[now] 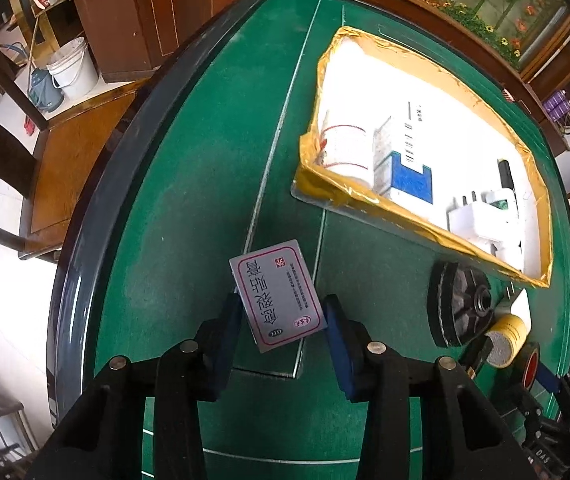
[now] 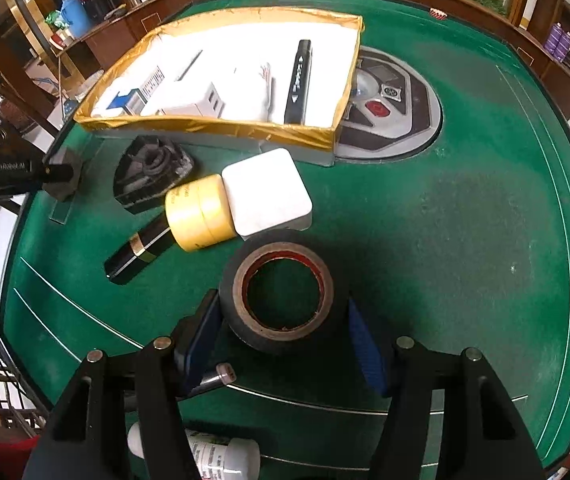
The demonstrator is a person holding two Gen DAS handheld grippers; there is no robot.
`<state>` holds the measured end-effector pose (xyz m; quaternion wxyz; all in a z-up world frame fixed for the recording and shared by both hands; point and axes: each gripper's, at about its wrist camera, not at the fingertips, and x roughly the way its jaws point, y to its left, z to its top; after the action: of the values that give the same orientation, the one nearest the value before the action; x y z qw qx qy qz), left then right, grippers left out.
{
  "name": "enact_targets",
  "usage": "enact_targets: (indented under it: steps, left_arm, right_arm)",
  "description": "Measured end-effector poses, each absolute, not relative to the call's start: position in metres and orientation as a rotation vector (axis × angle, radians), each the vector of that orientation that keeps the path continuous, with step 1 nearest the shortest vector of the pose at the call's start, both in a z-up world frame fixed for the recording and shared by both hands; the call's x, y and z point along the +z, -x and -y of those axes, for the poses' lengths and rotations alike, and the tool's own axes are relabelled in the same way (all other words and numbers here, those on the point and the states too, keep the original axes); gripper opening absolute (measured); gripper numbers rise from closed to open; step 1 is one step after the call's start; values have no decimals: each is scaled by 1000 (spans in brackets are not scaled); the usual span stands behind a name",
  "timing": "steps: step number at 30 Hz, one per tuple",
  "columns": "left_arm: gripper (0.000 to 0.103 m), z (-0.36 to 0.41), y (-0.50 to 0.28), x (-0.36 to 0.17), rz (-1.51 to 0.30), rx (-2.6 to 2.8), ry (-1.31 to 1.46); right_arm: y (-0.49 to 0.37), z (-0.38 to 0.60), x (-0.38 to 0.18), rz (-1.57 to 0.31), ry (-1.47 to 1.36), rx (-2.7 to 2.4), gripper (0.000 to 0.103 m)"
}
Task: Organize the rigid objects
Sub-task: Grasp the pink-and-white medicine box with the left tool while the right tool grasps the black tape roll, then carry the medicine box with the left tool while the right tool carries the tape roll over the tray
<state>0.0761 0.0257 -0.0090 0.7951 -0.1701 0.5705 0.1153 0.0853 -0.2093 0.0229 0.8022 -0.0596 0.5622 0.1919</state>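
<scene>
The small silver box with the pink line and printing sits between the two blue pads of my left claw. The pads are spread, one close at each side of the box, and I cannot tell if they touch it yet. The box is flat, thin and shiny, so I think it could slip or turn when I squeeze. It also lies crooked to the pads, so they may catch its corners and not its flat sides.

My right claw is spread wide around the black tape roll. The roll is a round ring with a brown card middle, lying flat on the green table. Round sides can roll out of flat pads, so my grip may pop it away.

Just past the black roll sit a white square block with soft corners and a yellow tape roll, touching each other. If I push forward, I may knock them.

Far ahead of both claws is the tray with gold tape on its rim, holding white boxes and a long black stick. If I drop things in hard, they may bounce.
</scene>
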Motion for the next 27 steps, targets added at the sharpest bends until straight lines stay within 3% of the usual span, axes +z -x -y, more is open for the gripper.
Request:
enact_targets:
  steps: [27]
  left_arm:
    - [43,7,-60,50,-1135,151,305]
  right_arm:
    - [-81,194,46,-1142,116,491,61]
